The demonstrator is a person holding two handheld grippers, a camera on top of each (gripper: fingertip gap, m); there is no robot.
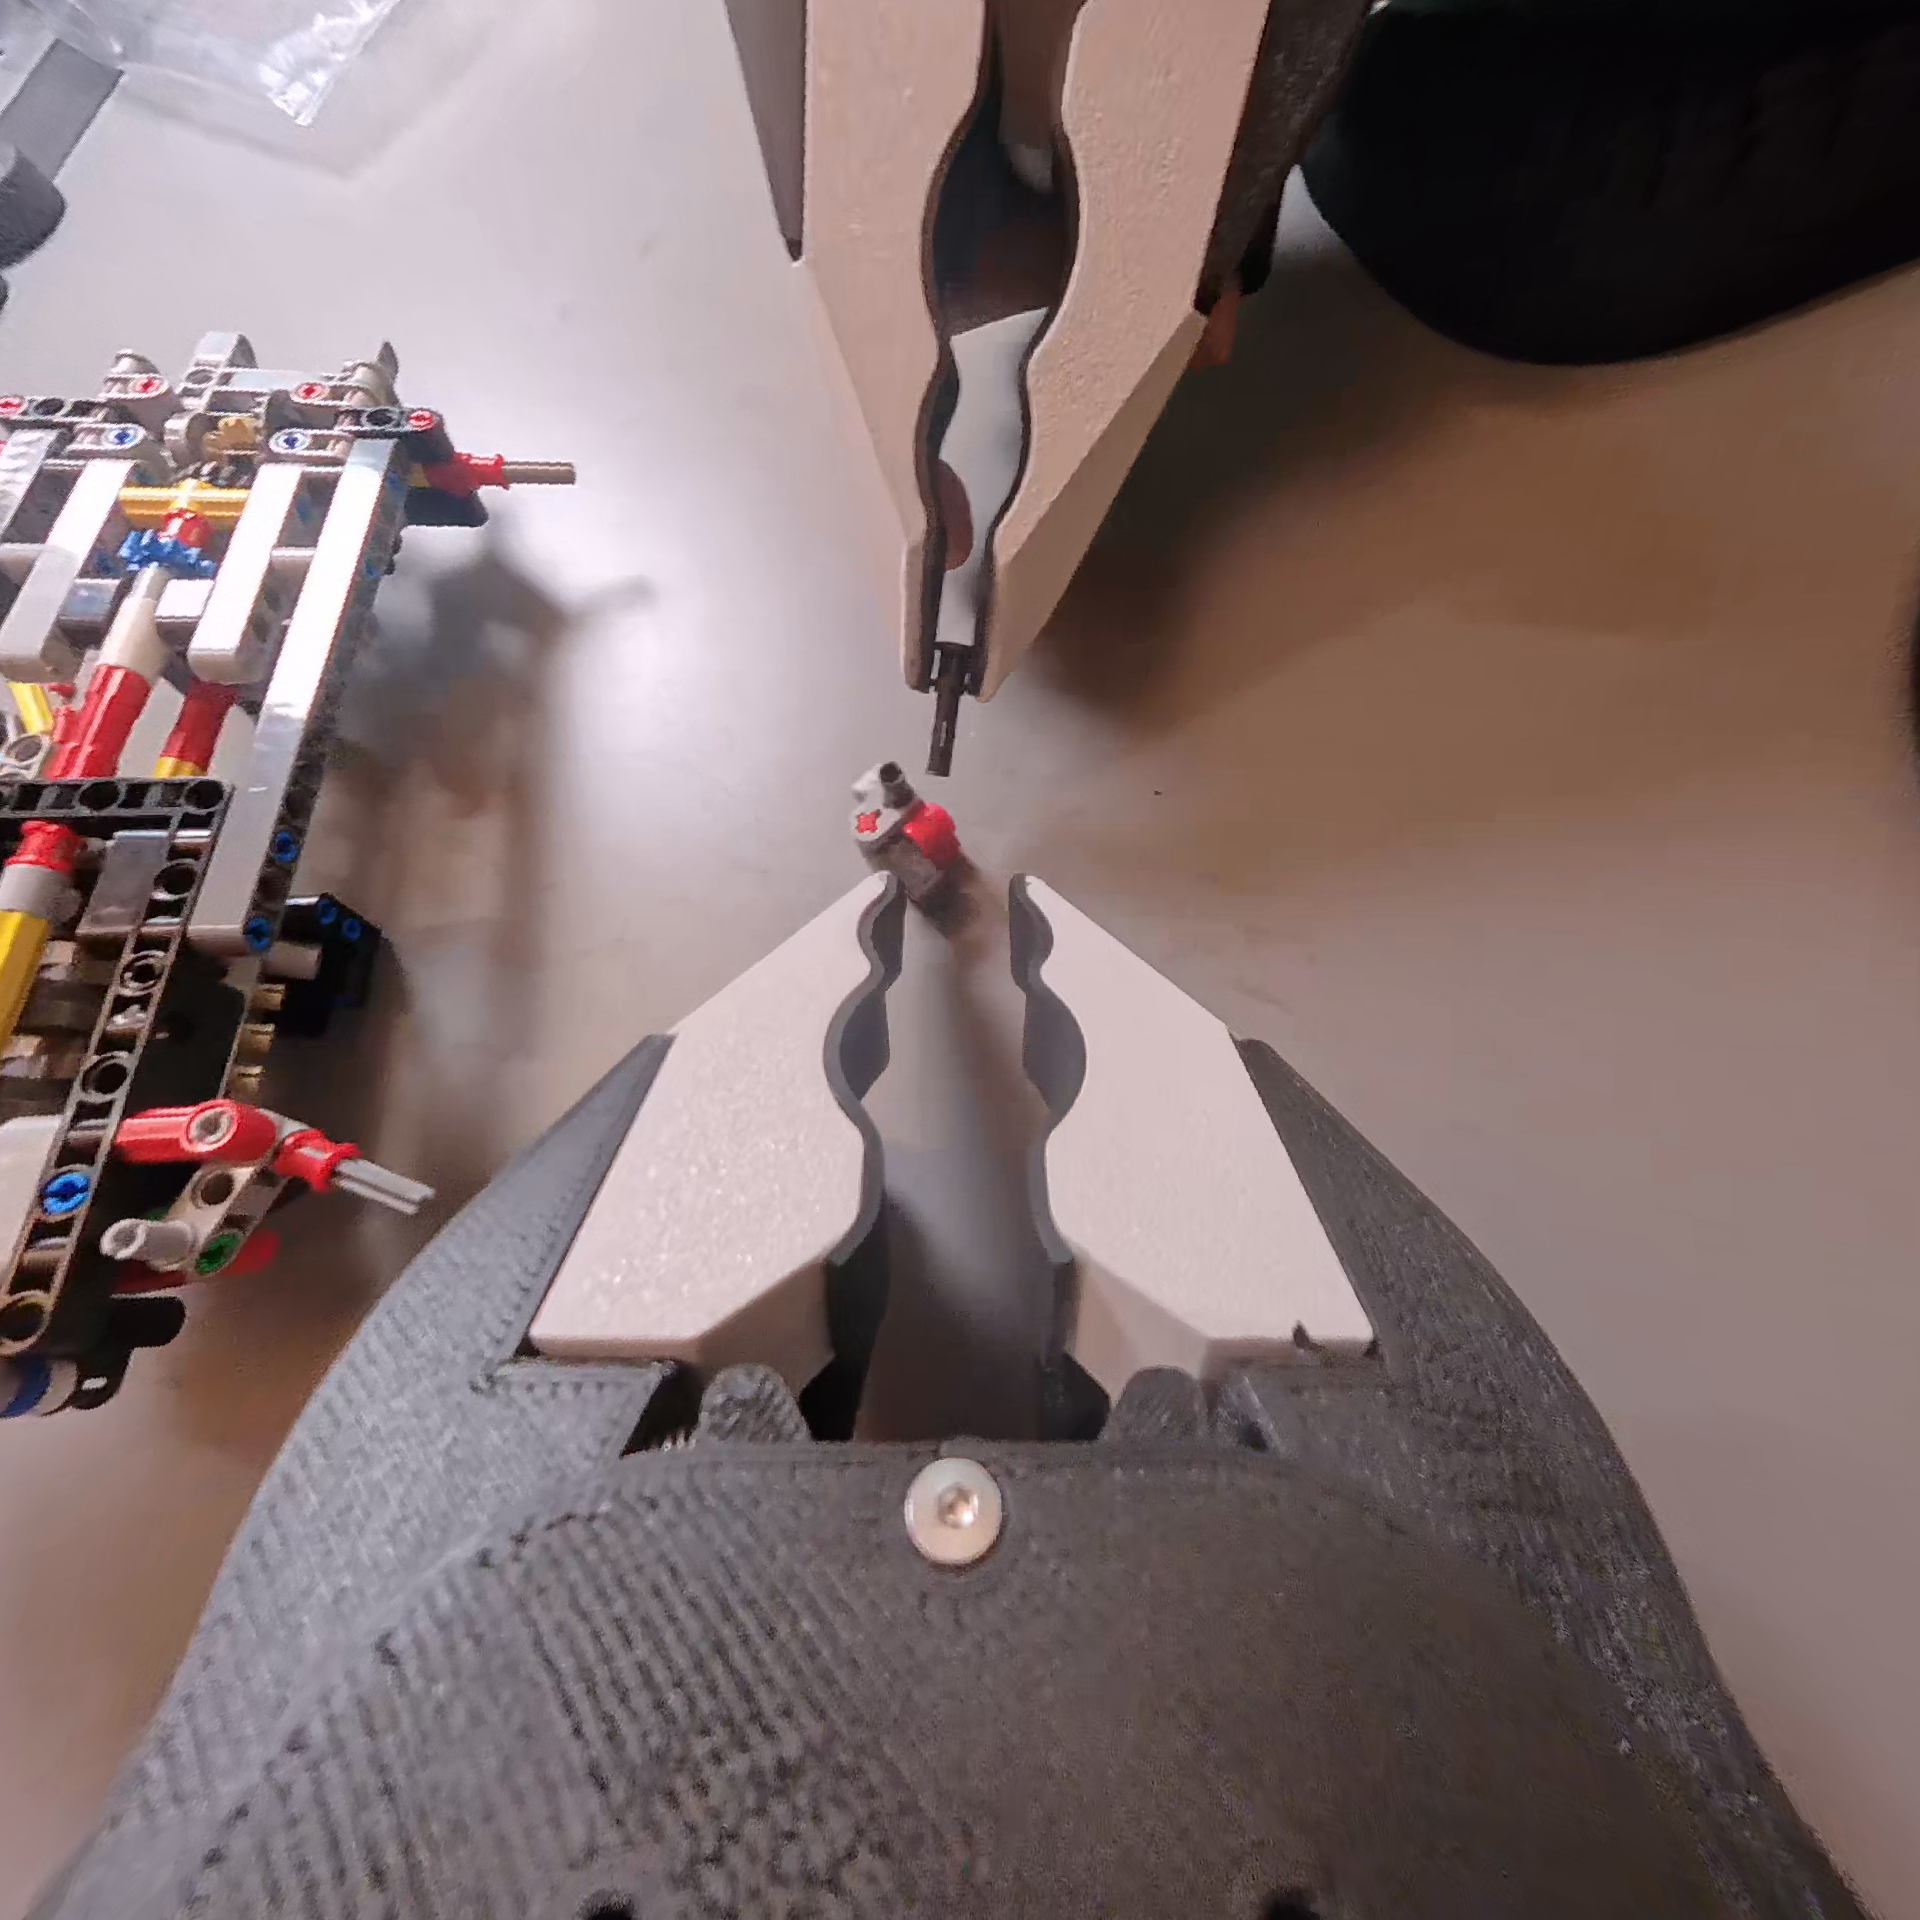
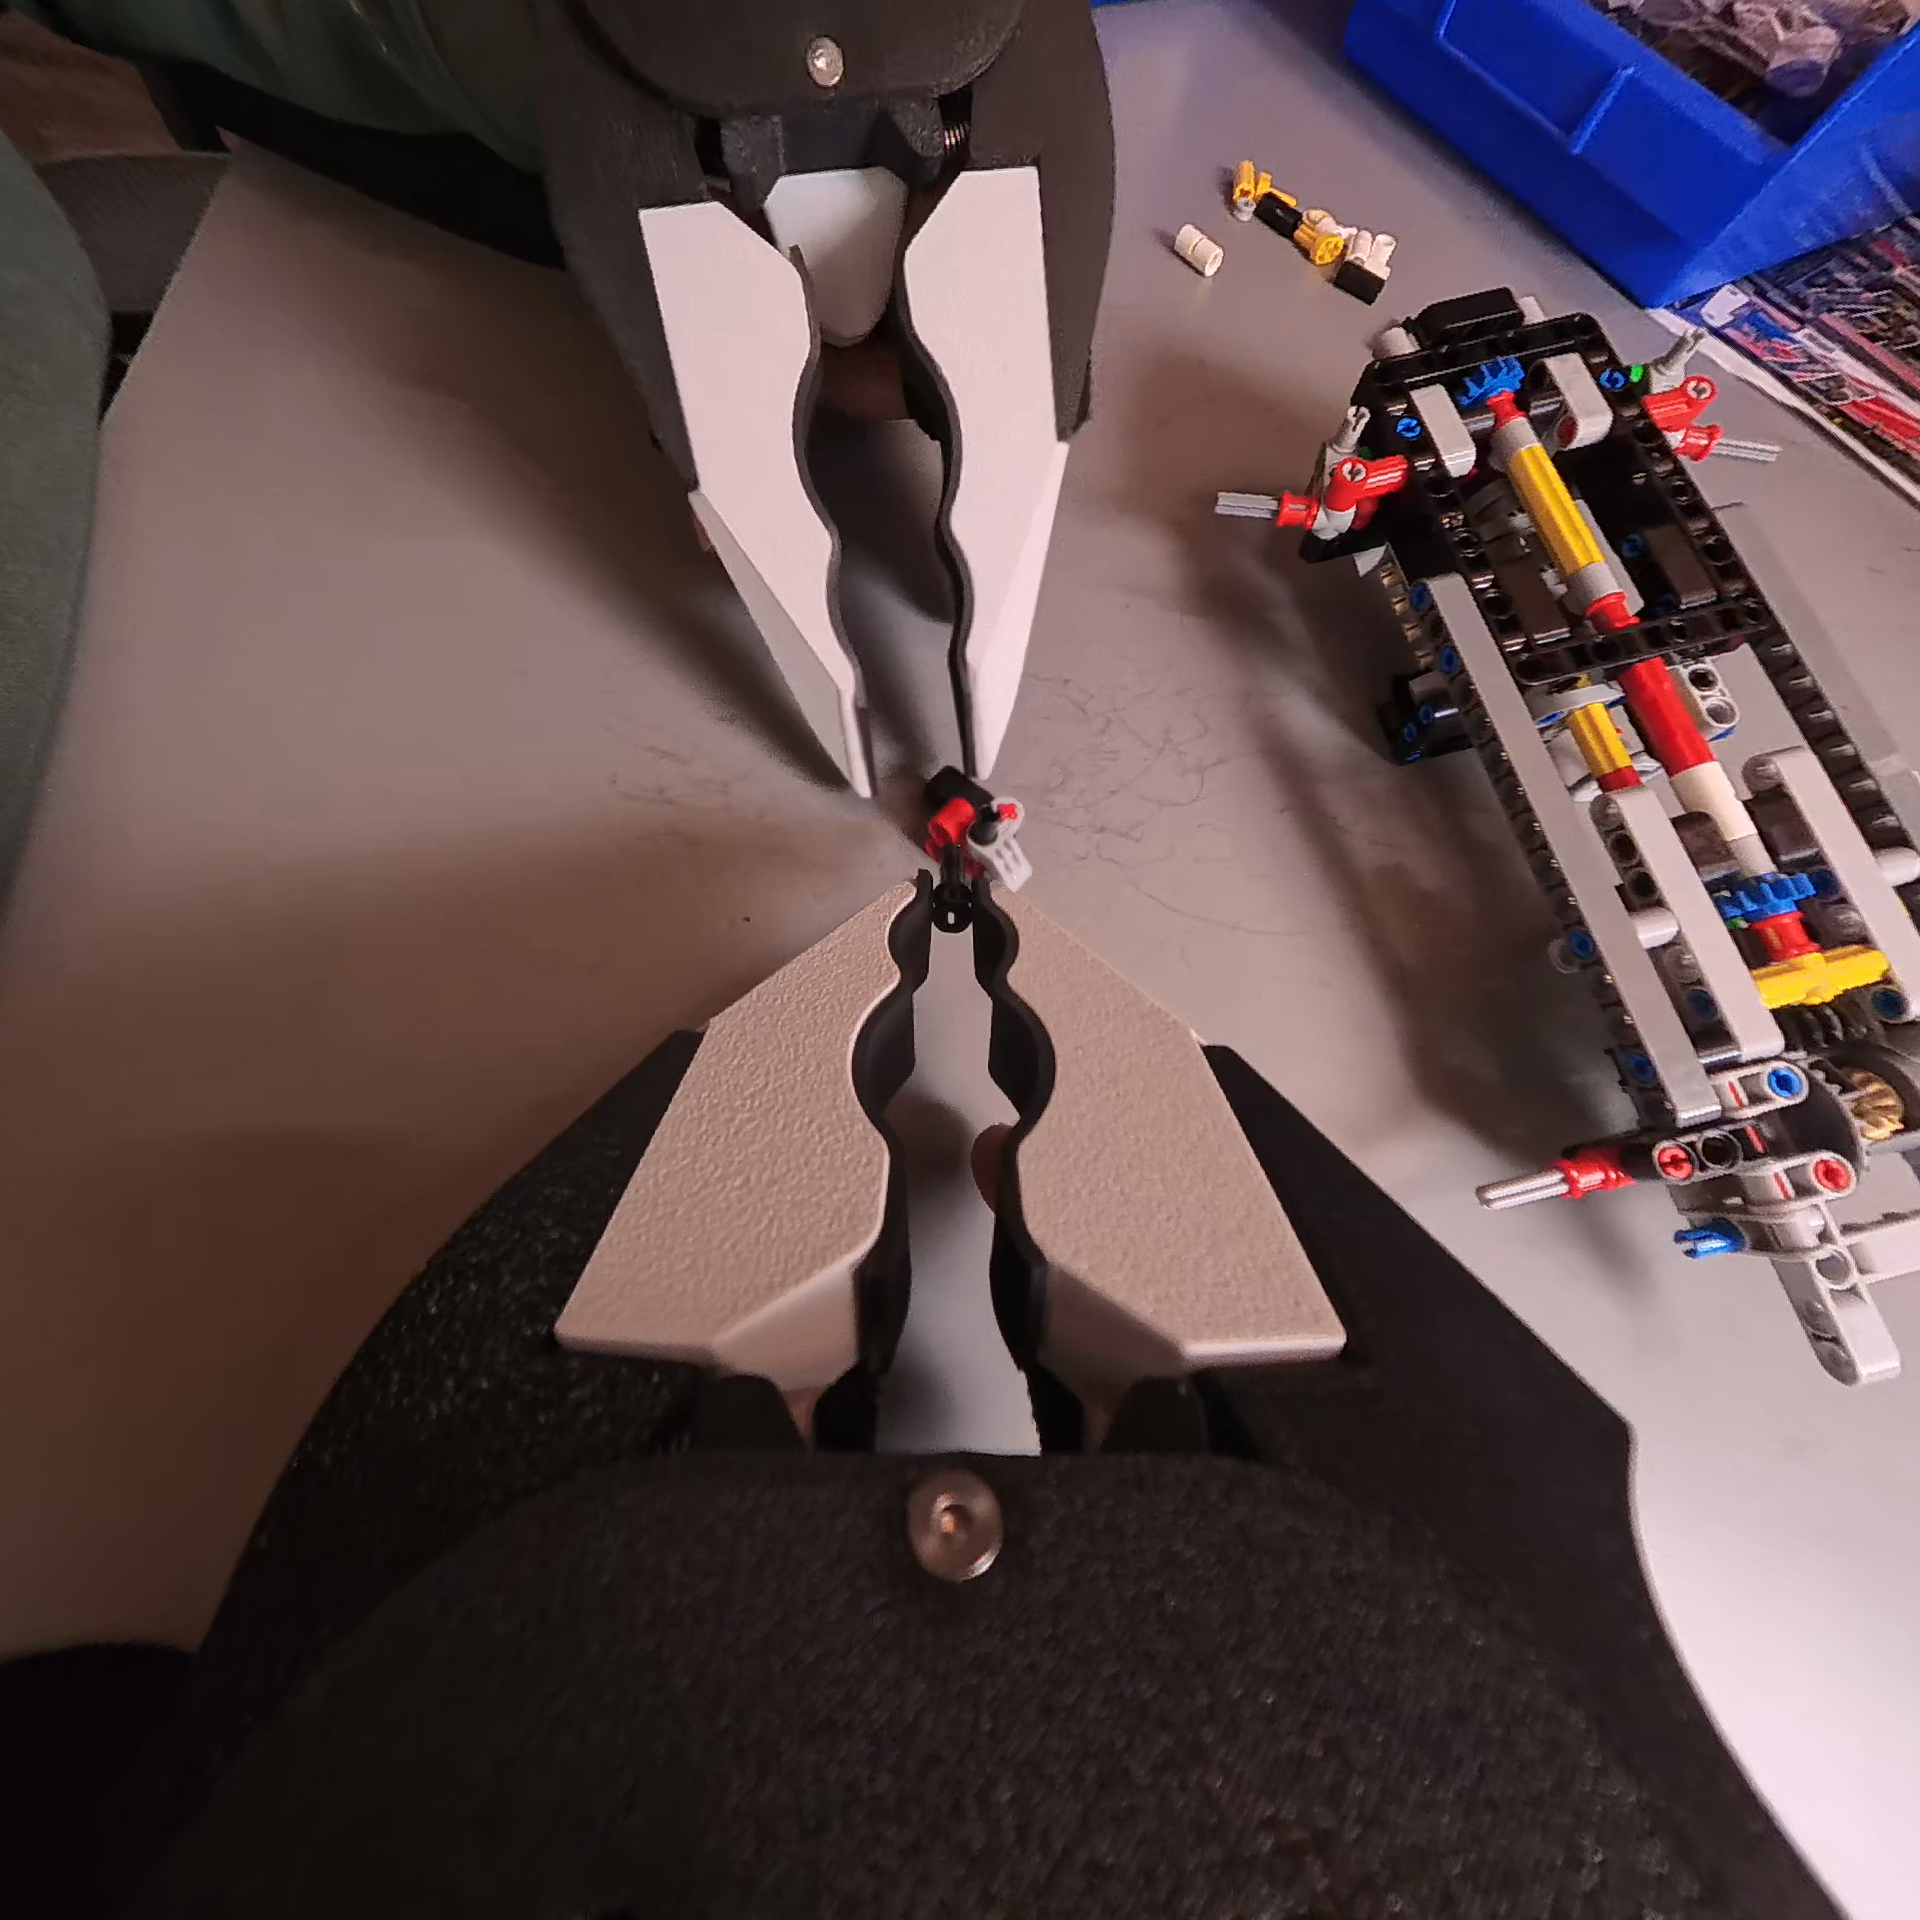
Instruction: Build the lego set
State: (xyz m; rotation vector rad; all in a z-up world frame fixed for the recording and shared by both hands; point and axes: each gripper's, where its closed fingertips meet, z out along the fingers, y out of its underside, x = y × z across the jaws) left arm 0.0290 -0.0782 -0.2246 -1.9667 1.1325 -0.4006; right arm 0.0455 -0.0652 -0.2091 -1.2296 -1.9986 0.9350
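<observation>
Two tools met tip to tip over a scuffed grey bench (image 2: pixel 416 623).
Right tool (image 2: pixel 948 902) pinched a black pin (image 2: pixel 948 906); left tool (image 1: pixel 951 883) stood narrow, gripping a red-and-grey connector (image 1: pixel 902 831). No legible writing.

hand-held grippers 2 (image 2: pixel 948 899) (image 2: pixel 914 784) | chassis 1 (image 2: pixel 1621 769) | blue bin 1 (image 2: pixel 1621 156) | black pin 1 (image 1: pixel 945 732)

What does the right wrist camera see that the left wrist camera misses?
Only the right wrist view shows a blue bin, a few loose pieces near it, and printed paper at the table's edge. Only the left wrist view shows a clear plastic bag in the far corner. Both show the long lego chassis lying on the table, the right gripper shut on a black pin, and the left gripper at a small red and grey part, the pin pointing at that part.
</observation>
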